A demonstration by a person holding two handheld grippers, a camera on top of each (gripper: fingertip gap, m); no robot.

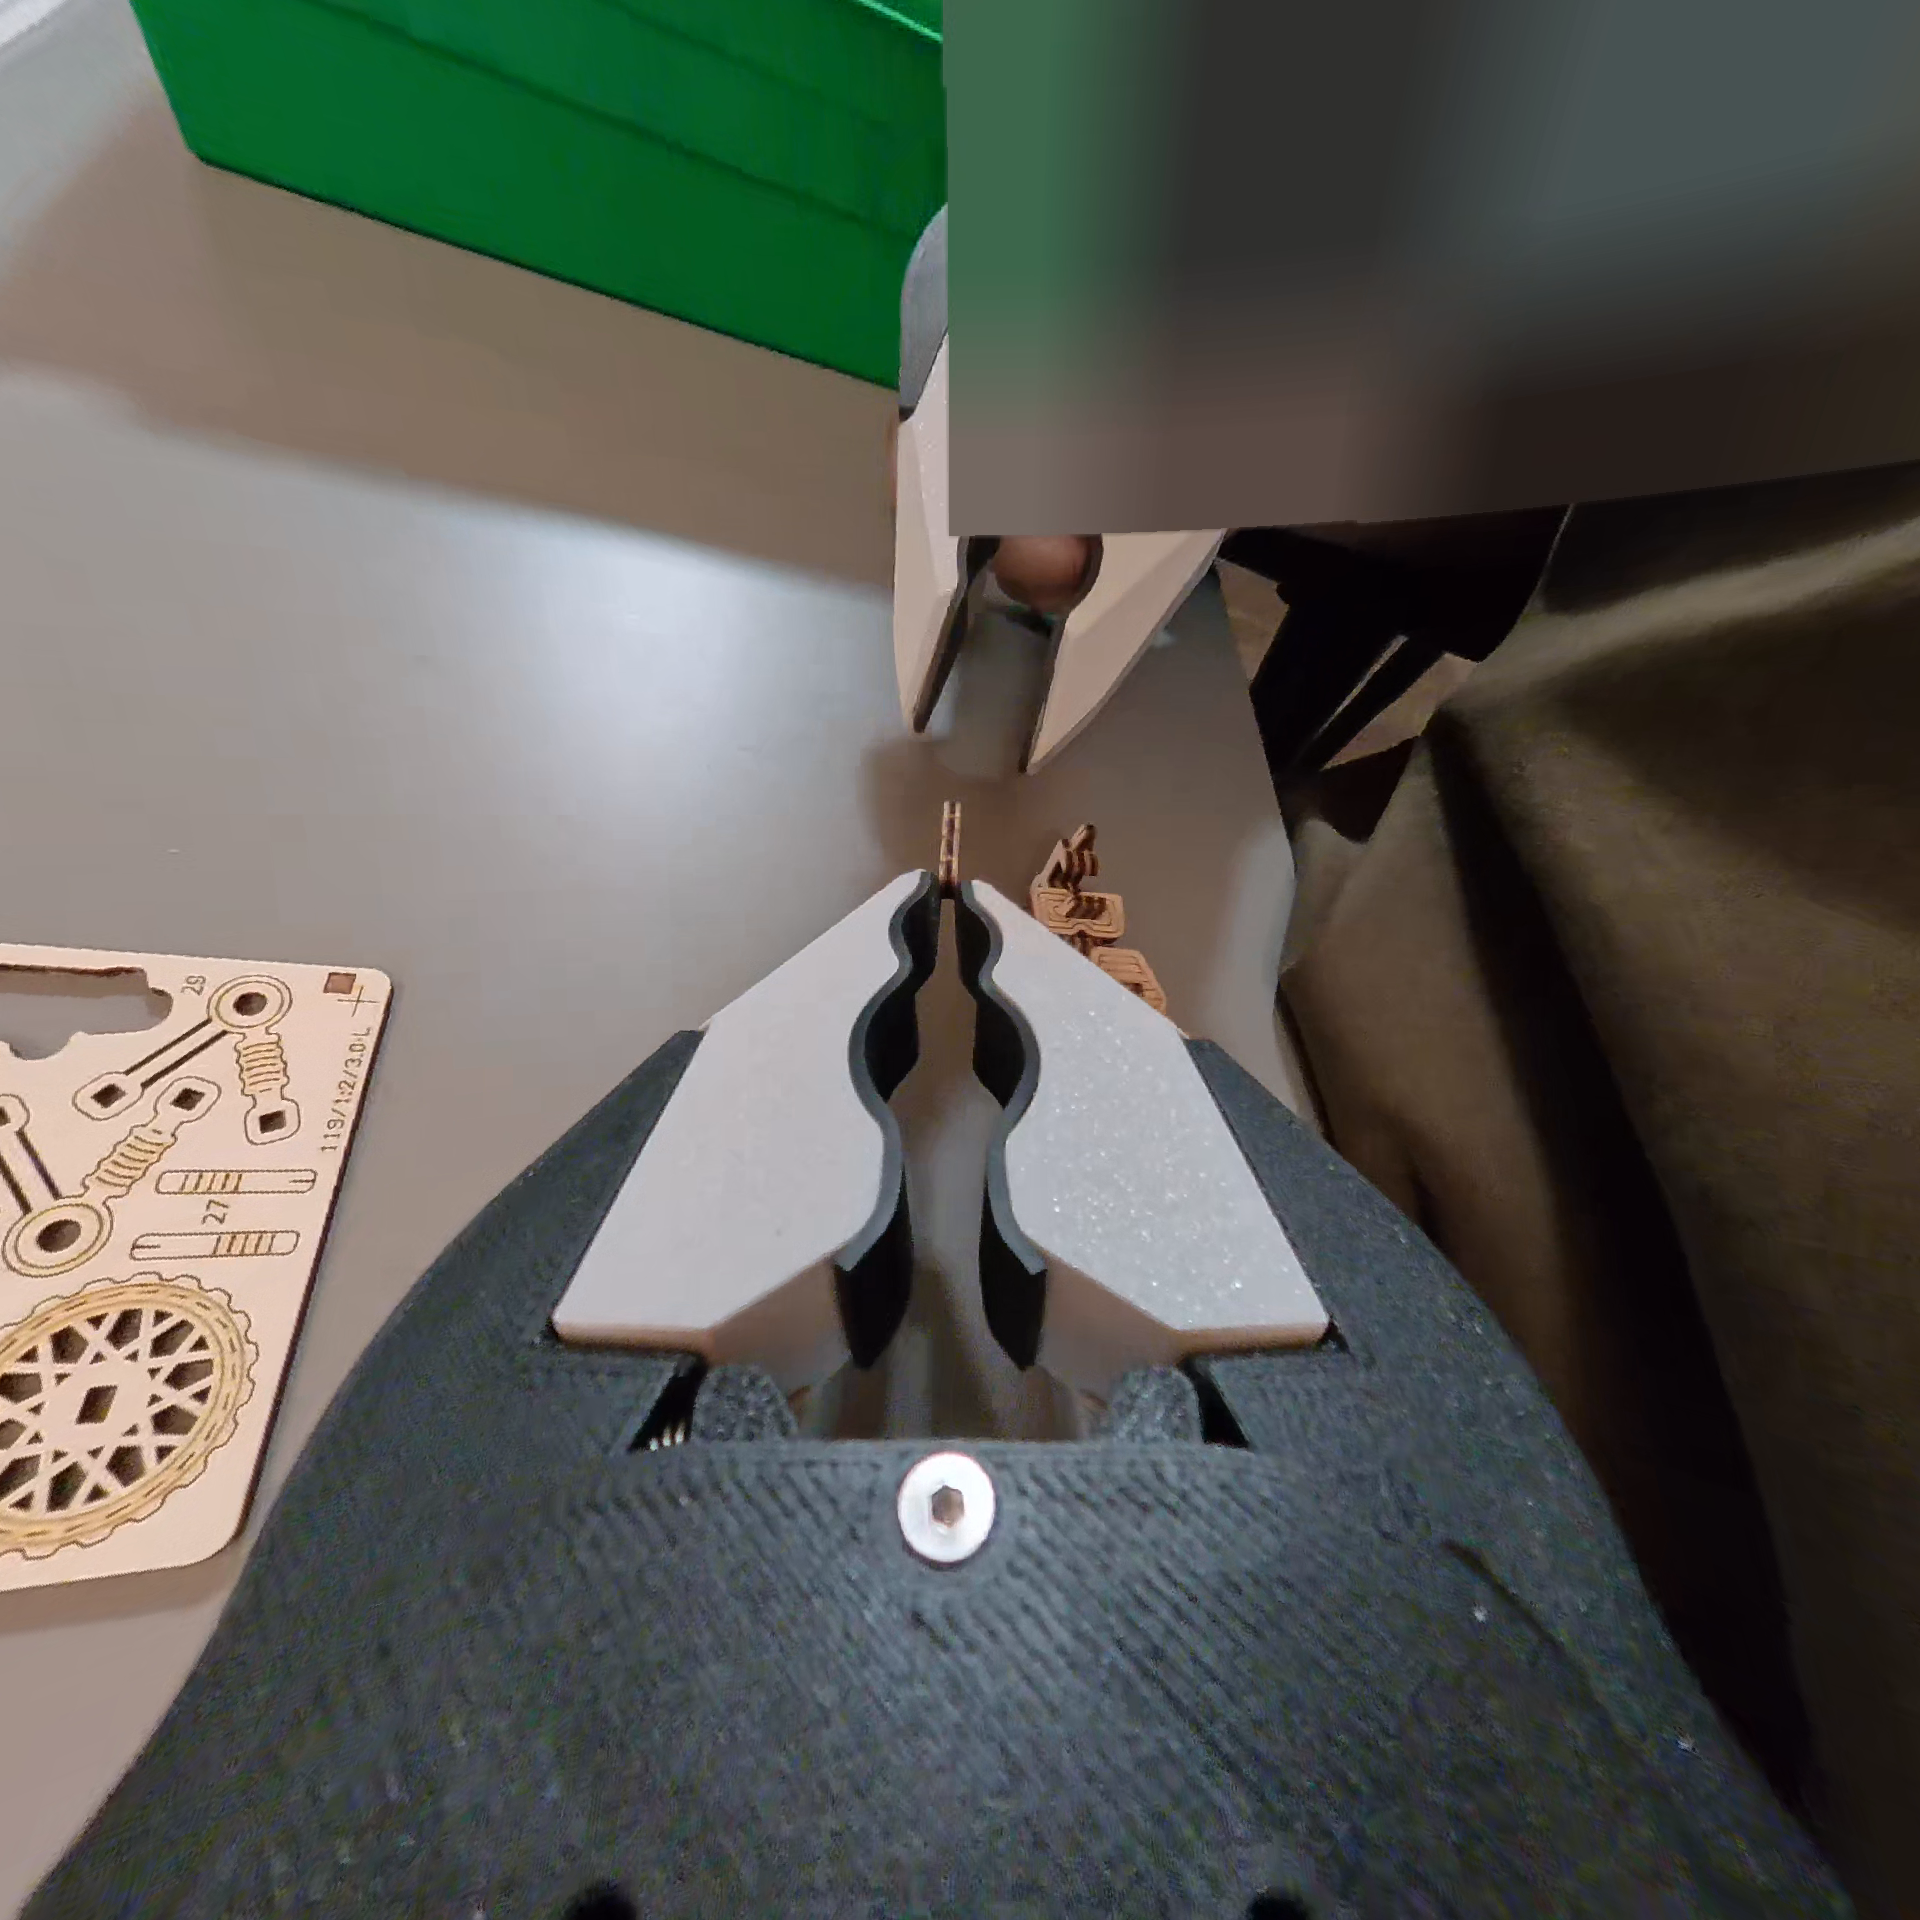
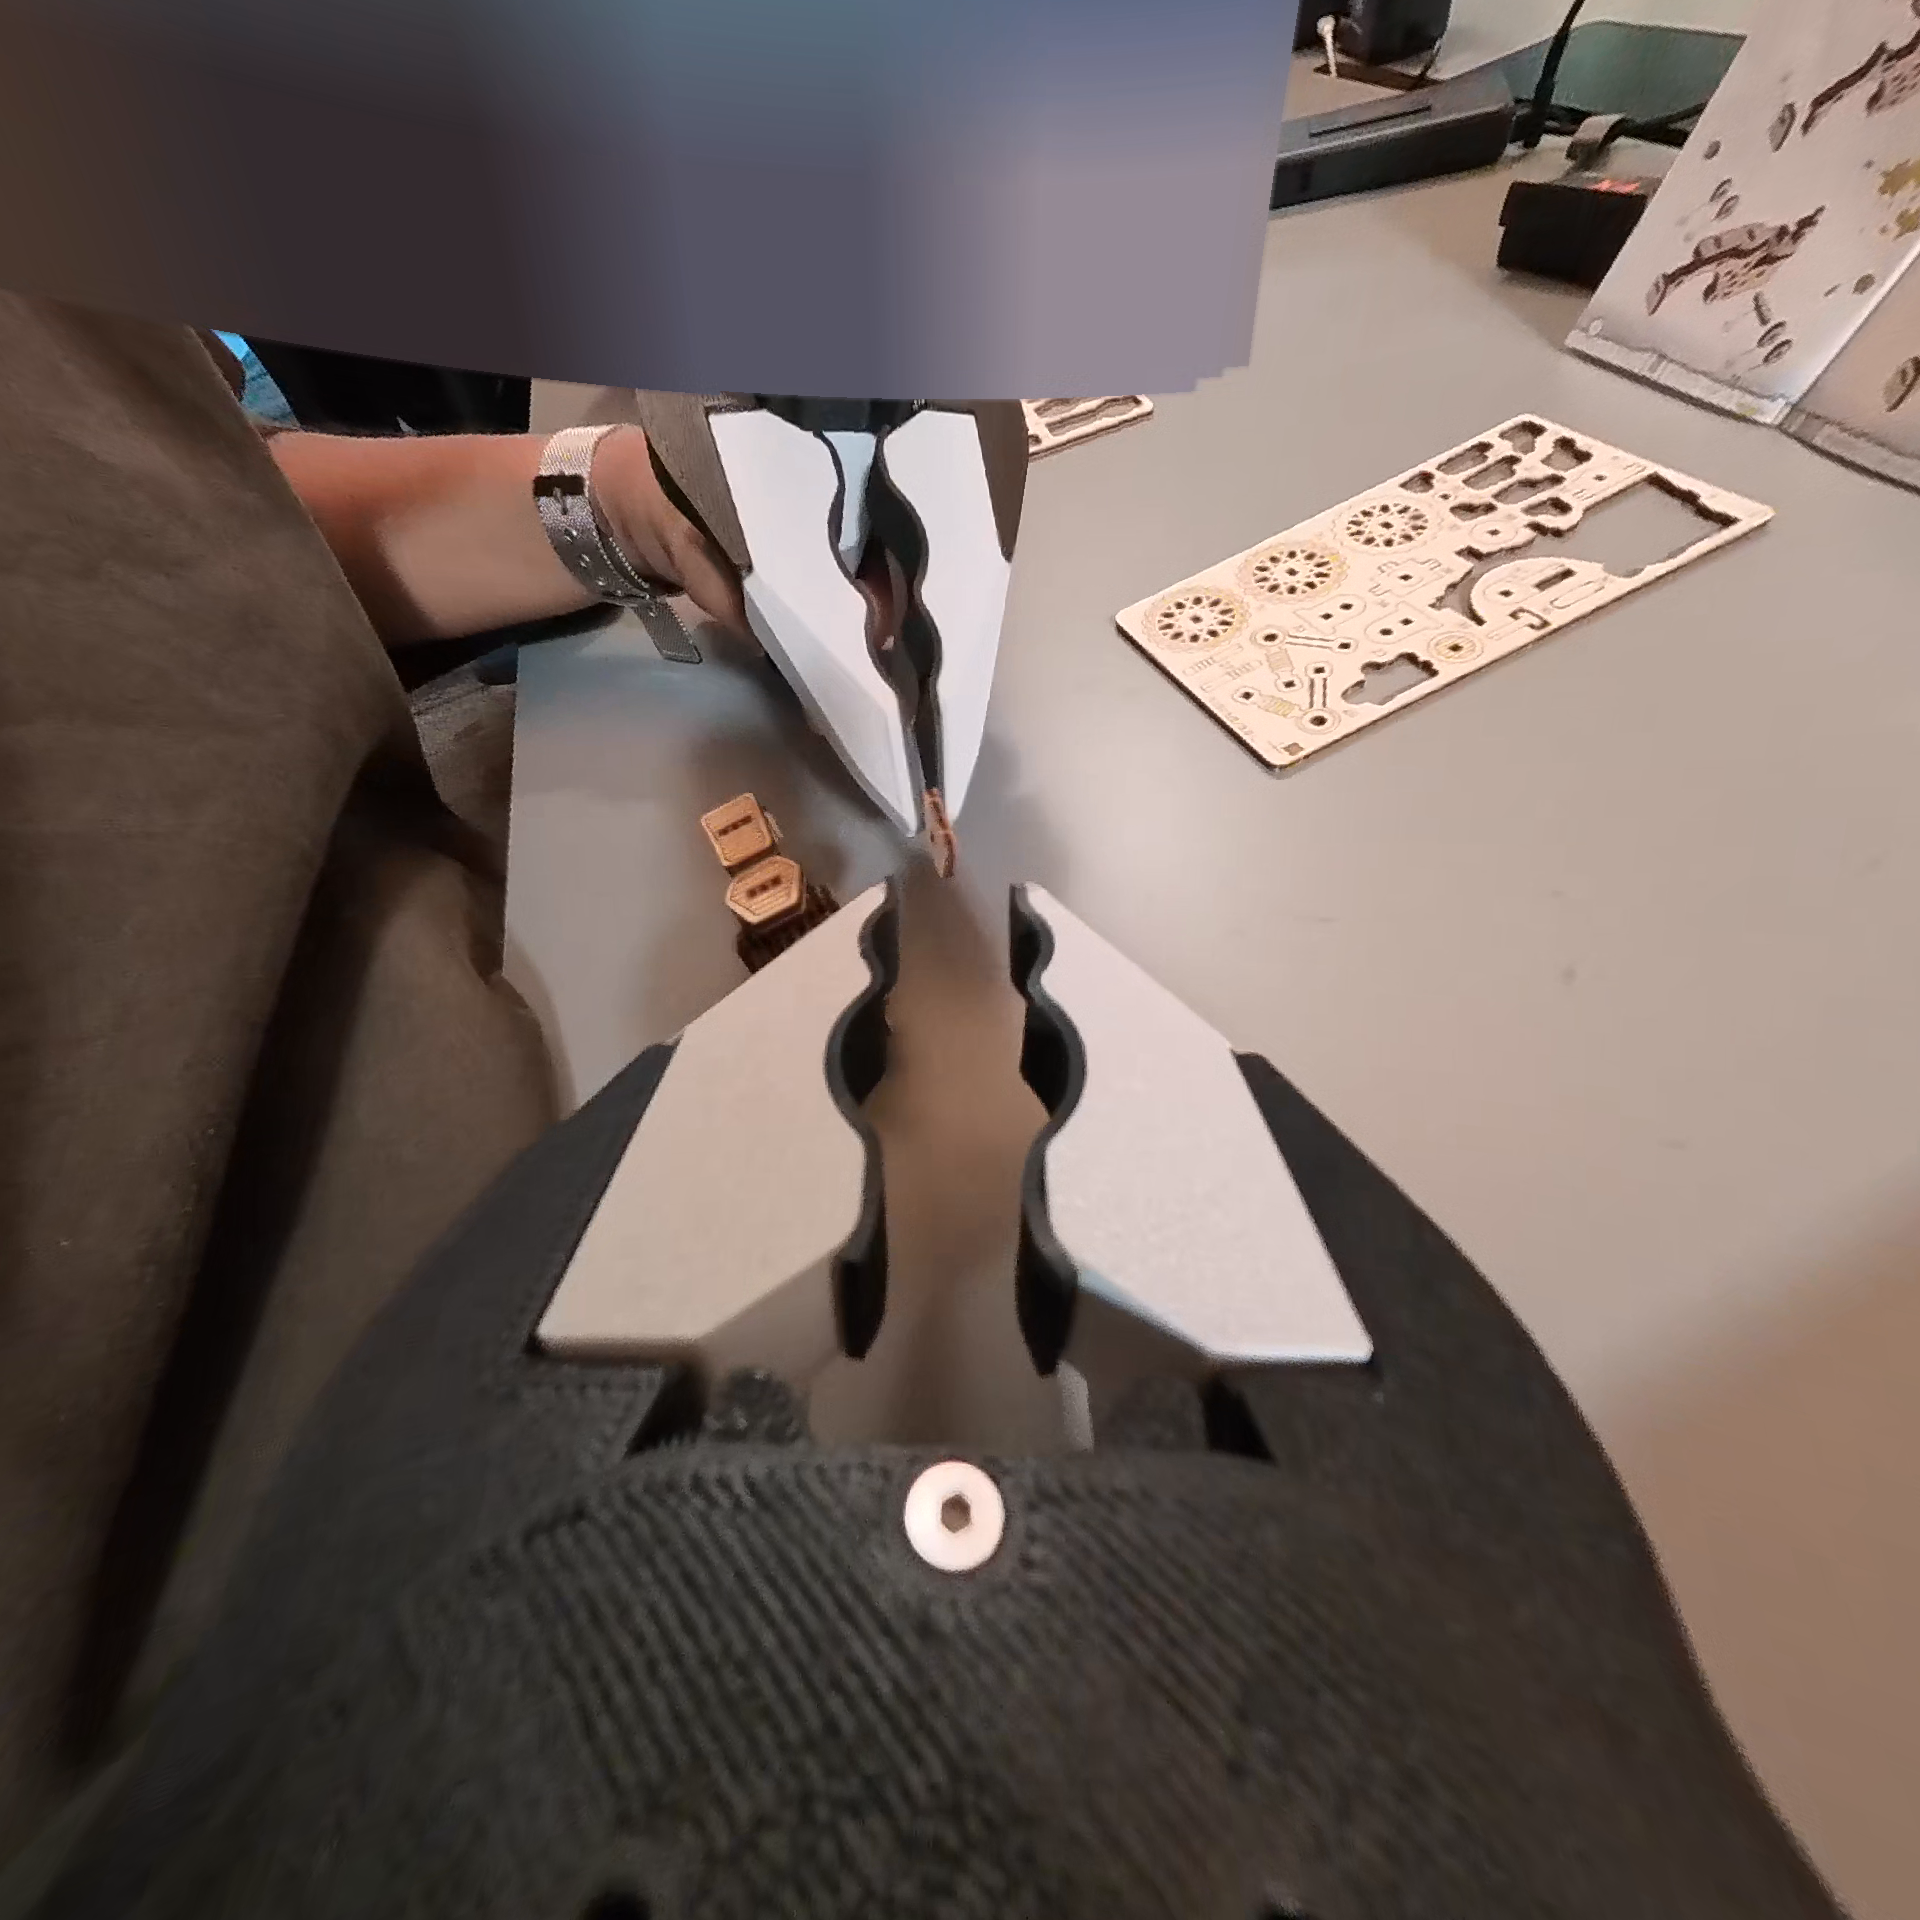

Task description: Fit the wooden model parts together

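My left gripper is shut on a small thin wooden piece that sticks out past its tips, held a little above the grey table. It also shows in the right wrist view with the wooden piece at its tips. My right gripper is open and empty, tip to tip with the left one and just short of the piece; it shows in the left wrist view too. A small assembled wooden block cluster lies on the table beside the tips, and shows in the left wrist view.
A laser-cut wooden parts sheet lies flat on the table, also seen in the left wrist view. A green box stands behind. An instruction booklet leans at far right. A person's olive clothing and wrist with a watch are close. My two grippers' fingertips are within a few centimetres of each other.
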